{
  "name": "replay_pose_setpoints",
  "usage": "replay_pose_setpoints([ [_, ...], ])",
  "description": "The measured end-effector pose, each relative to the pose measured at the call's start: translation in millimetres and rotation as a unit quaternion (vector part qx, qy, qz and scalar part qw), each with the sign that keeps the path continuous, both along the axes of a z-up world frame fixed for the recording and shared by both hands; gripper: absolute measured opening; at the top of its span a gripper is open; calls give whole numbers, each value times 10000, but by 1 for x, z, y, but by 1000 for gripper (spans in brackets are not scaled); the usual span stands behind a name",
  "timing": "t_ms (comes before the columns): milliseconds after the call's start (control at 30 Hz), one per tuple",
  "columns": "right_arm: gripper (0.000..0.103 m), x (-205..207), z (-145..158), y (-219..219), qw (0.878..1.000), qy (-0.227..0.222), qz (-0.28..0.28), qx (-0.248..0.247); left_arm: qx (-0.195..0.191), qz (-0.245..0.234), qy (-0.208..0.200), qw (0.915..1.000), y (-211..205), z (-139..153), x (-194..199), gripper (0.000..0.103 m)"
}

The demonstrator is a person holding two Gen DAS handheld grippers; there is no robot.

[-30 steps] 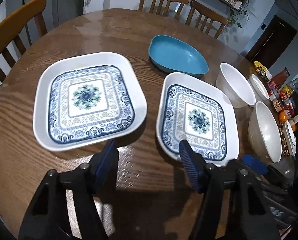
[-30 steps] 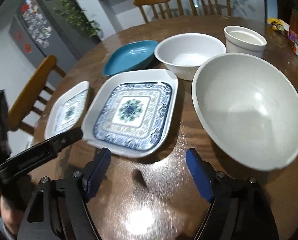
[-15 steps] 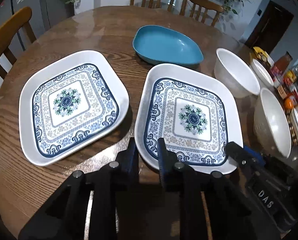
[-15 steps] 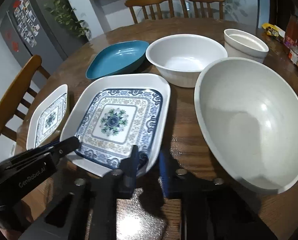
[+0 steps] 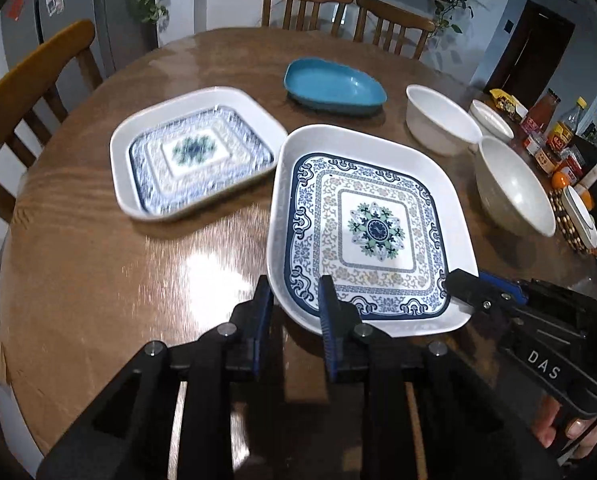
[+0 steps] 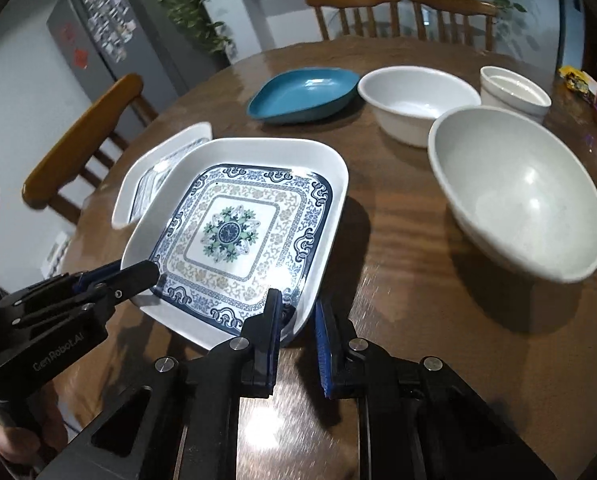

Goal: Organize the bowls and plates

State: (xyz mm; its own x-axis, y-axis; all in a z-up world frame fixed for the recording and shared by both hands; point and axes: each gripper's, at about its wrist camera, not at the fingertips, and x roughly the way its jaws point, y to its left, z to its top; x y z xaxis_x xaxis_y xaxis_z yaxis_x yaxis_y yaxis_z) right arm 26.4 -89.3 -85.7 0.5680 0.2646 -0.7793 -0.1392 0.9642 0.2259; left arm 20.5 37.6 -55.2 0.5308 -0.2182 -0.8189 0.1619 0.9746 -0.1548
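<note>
Both grippers hold a white square plate with a blue pattern (image 5: 374,232) (image 6: 234,236) above the table. My left gripper (image 5: 295,300) is shut on its near left corner, one finger under the rim and one inside. My right gripper (image 6: 297,308) is shut on its near right corner. Each gripper shows in the other's view: the right gripper (image 5: 464,284) and the left gripper (image 6: 138,276). A matching plate (image 5: 194,152) (image 6: 158,168) lies to the left, and the held plate's far left edge overlaps it. Behind are a blue dish (image 5: 334,88), a white bowl (image 5: 438,120) and a large pale bowl (image 6: 518,192).
The round wooden table (image 5: 138,280) has a small white cup (image 6: 514,90) at the back right, with jars, bottles and fruit (image 5: 554,148) crowded along the right edge. Wooden chairs (image 5: 38,80) stand on the left and at the far side.
Both grippers went from wide open to shut on the right-hand plate's near rim. The plate then came off the table and shifted left until it overlaps the other plate's edge.
</note>
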Motion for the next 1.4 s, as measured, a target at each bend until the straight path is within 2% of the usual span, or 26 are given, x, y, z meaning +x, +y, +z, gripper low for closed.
replay_pose_setpoints([
  [100,18,-5,-8,0,9999,143,41,-80,-51,-53,151,9999,-3,-7,-3,18],
  [200,19,-5,-12,-1,9998,188,4,-109,-205,-5,210,9996,-3,-11,-6,24],
  [233,22,-5,-10,-3,9994,205,-109,-256,-210,72,203,9995,0,-11,-7,27],
  [300,38,-6,-4,-7,9987,113,-297,-406,-265,243,71,9993,9,-6,-10,43],
  [333,41,-8,-2,-10,9988,40,-299,-375,-314,329,-20,9990,14,-1,-11,49],
  [400,44,-12,9,-15,9993,-142,-262,-204,-400,545,-280,9973,27,11,-14,67],
  [467,44,-14,17,-15,9992,-286,-231,-159,-423,735,-457,9953,36,19,-14,71],
  [600,44,-12,27,-2,9990,-402,-27,-184,-522,1012,-508,9922,51,27,-4,71],
  [833,44,8,41,31,9982,-476,371,-56,-399,1419,-552,9875,69,28,22,71],
  [1033,44,53,48,59,9970,-458,622,-15,-358,1650,-492,9844,83,26,39,71],
  [1167,44,92,48,77,9954,-393,877,-48,-161,1815,-437,9823,85,22,54,70],
  [1400,44,145,24,111,9932,22,1137,-250,-205,2001,-185,9794,96,6,71,69],
])
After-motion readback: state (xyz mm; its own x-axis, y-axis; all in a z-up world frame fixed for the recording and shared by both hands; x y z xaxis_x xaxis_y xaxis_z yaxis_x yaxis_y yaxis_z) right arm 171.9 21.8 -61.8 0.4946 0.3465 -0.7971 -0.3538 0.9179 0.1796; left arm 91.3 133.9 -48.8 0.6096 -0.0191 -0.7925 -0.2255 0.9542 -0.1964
